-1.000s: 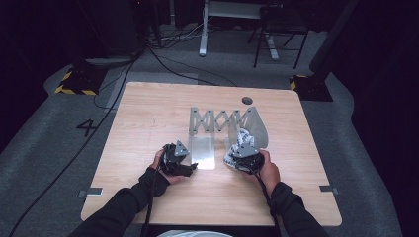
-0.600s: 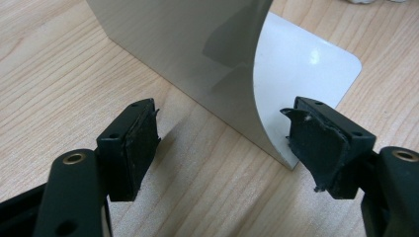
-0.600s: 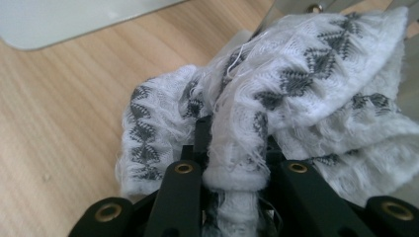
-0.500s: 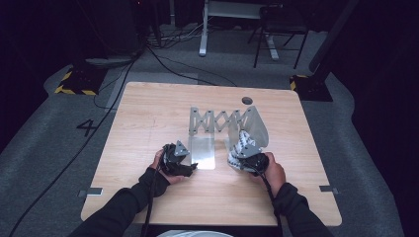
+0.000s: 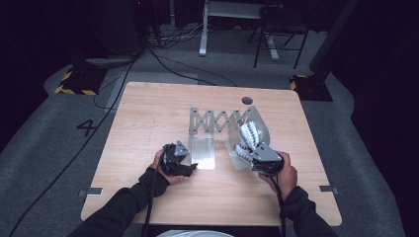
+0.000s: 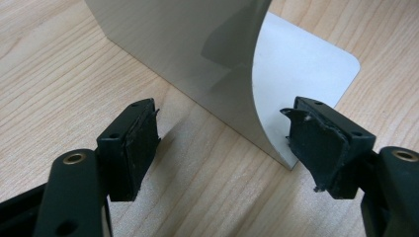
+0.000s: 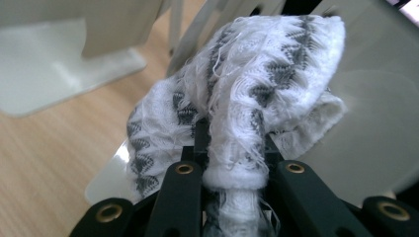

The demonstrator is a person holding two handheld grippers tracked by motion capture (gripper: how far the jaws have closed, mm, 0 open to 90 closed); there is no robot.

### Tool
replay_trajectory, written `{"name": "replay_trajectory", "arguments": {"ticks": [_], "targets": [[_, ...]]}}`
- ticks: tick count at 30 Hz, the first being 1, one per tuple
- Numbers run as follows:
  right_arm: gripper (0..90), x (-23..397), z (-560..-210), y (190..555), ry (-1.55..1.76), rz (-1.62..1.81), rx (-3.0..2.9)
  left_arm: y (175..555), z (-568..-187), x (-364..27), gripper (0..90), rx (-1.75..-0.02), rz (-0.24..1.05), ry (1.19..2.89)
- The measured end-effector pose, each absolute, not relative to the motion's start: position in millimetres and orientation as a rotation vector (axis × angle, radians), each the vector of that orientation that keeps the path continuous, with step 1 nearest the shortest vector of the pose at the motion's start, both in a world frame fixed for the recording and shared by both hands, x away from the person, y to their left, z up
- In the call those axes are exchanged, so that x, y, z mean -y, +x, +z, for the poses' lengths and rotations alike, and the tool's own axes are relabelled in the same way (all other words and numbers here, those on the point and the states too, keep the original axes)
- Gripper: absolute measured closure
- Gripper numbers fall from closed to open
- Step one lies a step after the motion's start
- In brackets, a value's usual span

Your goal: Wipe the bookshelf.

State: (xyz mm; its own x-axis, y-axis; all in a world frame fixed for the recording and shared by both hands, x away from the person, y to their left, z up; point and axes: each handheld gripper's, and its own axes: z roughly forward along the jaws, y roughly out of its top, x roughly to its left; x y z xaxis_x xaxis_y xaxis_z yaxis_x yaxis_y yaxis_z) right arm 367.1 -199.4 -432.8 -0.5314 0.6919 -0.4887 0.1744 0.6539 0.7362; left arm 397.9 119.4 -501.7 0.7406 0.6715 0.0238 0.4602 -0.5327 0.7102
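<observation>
Right gripper (image 7: 232, 163): jaws clamped on knitted cloth (image 7: 257, 89); loose folds may snag the expandable metal rack (image 5: 217, 121). Left gripper (image 6: 222, 148): jaws wide, straddling its plate edge.

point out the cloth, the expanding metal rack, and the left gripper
patterned cloth (image 7: 257, 74): right gripper view, bunched top above the jaws.
expanding metal rack (image 5: 217, 120): high view, scissor lattice.
left gripper (image 6: 222, 143): left gripper view, midway between its open fingertips.

A wooden table (image 5: 148, 113) fills the middle of the frame, a small dark hole (image 5: 247, 100) near its upper right. On the grey floor, upper left, lie black cables (image 5: 163, 59) and a yellow-black striped block (image 5: 75, 90) (a "4" (image 5: 87, 127) is marked lower down).
</observation>
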Motion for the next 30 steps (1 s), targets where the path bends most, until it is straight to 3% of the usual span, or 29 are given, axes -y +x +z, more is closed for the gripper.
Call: {"name": "replay_trajectory", "arguments": {"ticks": [14, 30], "targets": [[79.0, 218.7, -387.0, 351.6, 0.685, 0.908, -1.87, 397.9, -501.7, -119.3, 27.8, -0.847, 0.383, 2.229], [78.8, 180.9, -453.7, 381.5, 0.564, 0.748, -2.107, 397.9, -501.7, -119.3, 27.8, -0.846, 0.383, 2.229]]}}
